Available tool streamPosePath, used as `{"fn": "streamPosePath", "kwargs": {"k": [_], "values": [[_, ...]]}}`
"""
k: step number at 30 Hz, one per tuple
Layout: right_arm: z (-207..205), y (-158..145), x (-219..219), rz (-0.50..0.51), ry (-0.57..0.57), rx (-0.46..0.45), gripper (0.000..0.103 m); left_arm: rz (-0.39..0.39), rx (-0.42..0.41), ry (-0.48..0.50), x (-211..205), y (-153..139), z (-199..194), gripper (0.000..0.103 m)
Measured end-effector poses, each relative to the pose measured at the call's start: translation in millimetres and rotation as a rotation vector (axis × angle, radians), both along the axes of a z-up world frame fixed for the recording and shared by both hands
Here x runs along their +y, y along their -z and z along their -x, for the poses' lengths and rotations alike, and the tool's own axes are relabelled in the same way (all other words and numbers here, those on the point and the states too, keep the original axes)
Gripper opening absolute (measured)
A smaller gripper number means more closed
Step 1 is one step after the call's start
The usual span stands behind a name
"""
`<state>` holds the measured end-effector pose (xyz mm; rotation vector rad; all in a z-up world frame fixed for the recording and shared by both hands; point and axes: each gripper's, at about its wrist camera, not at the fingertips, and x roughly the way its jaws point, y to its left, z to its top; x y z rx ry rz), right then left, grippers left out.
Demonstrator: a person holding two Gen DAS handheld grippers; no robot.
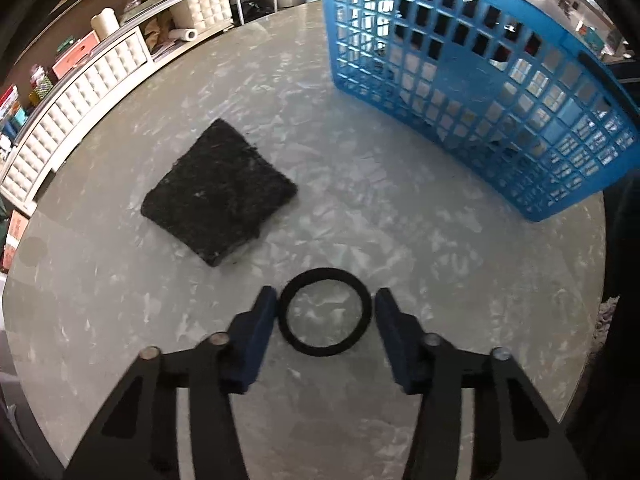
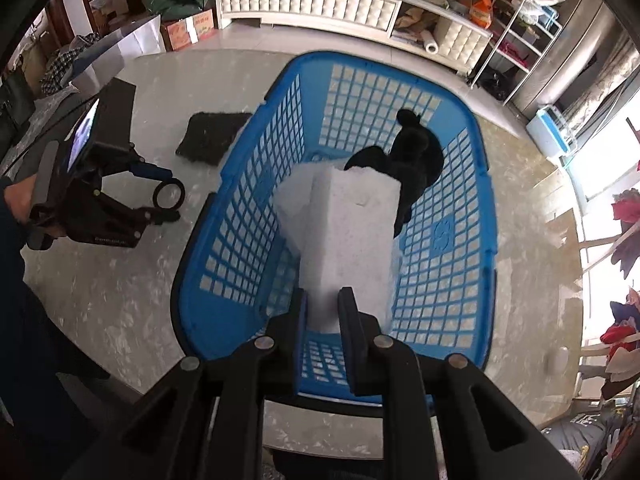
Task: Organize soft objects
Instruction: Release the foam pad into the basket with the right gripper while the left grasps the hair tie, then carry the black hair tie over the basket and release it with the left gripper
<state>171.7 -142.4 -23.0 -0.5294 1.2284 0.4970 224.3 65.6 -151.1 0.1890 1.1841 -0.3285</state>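
Note:
A thin black ring (image 1: 320,350) lies flat on the marbled table (image 1: 120,300), between the blue pads of my left gripper (image 1: 326,300). The ring keeps its round shape; the left pad is at its edge and a slim gap shows at the right pad. A black fuzzy square pad (image 1: 218,192) lies farther out to the left. My right gripper (image 2: 323,294) is shut on a white foam block (image 2: 348,232) that hangs over the blue mesh basket (image 2: 180,300). A black soft item (image 2: 416,152) lies inside the basket. The right wrist view also shows the left gripper (image 2: 168,196) around the ring (image 2: 155,197).
The basket's wall (image 1: 480,80) rises just right of the ring. A person's hand (image 2: 16,200) holds the left gripper at the table's left edge. White padded cabinets (image 2: 304,0) with clutter and wire shelves (image 2: 520,40) stand on the floor beyond the table.

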Motion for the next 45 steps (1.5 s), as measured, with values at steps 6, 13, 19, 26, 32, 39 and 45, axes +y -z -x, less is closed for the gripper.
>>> {"fn": "streamPosePath", "kwargs": {"k": [6, 13, 19, 26, 32, 39, 45], "values": [[-5, 5, -4, -0.002, 0.028, 0.028, 0.016, 0.008, -0.004, -0.007, -2, -3, 5, 0.021], [-7, 6, -11, -0.013, 0.074, 0.051, 0.04, 0.034, 0.0, -0.004, -3, -9, 11, 0.016], [-5, 2, -18, -0.044, 0.104, 0.042, 0.057, 0.056, -0.031, -0.011, -4, -30, 14, 0.016], [3, -11, -29, -0.098, 0.106, -0.019, 0.094, 0.075, -0.1, 0.036, -25, -71, 31, 0.016], [7, -21, -41, -0.135, 0.121, -0.086, 0.103, 0.083, -0.147, 0.072, -52, -98, 49, 0.016], [7, -22, -63, -0.169, 0.167, -0.119, 0.103, 0.164, -0.19, 0.081, -67, -136, 52, 0.016], [3, -23, -86, -0.186, 0.208, -0.162, 0.103, 0.102, -0.214, 0.098, -86, -160, 42, 0.016]]}}
